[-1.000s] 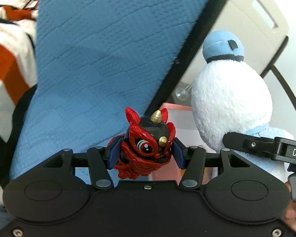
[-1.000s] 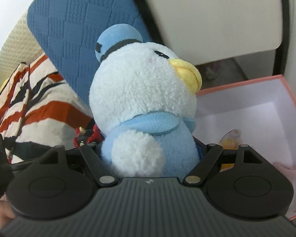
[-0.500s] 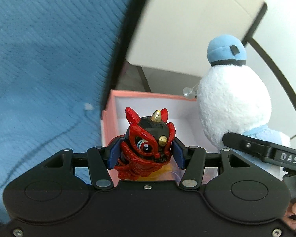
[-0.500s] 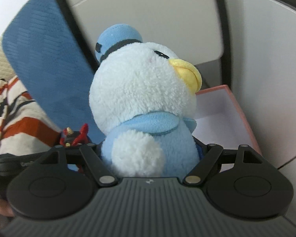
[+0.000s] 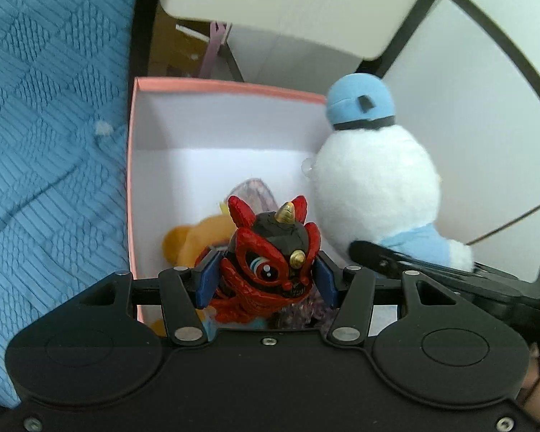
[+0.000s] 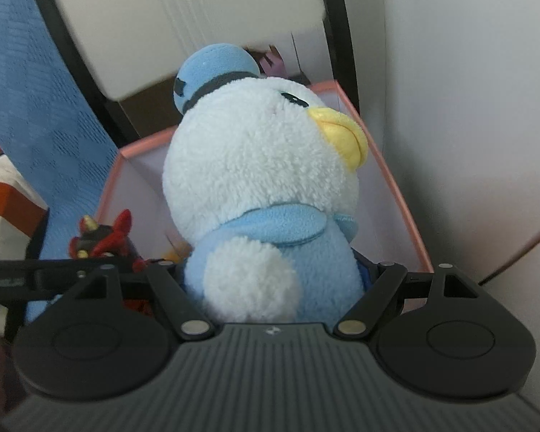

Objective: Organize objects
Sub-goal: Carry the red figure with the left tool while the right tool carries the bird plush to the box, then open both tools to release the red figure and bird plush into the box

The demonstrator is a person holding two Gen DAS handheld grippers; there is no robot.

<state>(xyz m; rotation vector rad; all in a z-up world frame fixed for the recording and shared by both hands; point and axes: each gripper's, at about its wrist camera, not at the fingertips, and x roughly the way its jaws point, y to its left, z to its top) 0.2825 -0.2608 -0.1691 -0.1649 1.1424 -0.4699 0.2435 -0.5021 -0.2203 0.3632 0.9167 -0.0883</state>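
Observation:
My left gripper (image 5: 266, 279) is shut on a small red and black lion-head figurine (image 5: 270, 262) with a gold horn, held over the pink-rimmed white box (image 5: 230, 88). My right gripper (image 6: 273, 273) is shut on the body of a white and blue plush duck (image 6: 262, 180) with a blue cap and a yellow beak. The duck hangs over the right side of the same box (image 6: 399, 194). In the right wrist view the figurine (image 6: 100, 237) shows at the lower left. An orange plush toy (image 5: 194, 239) and a translucent purple item (image 5: 253, 189) lie inside the box.
A blue quilted cover (image 5: 50, 165) borders the box on the left, with striped orange and white fabric (image 6: 7, 208) beyond it. A white panel with a black frame (image 5: 460, 0) stands behind and to the right. A person's hand (image 5: 532, 392) shows at the lower right.
Both grippers have carried their toys from over the blue cover across and down, and they now hang over the open box. Neither grip has changed.

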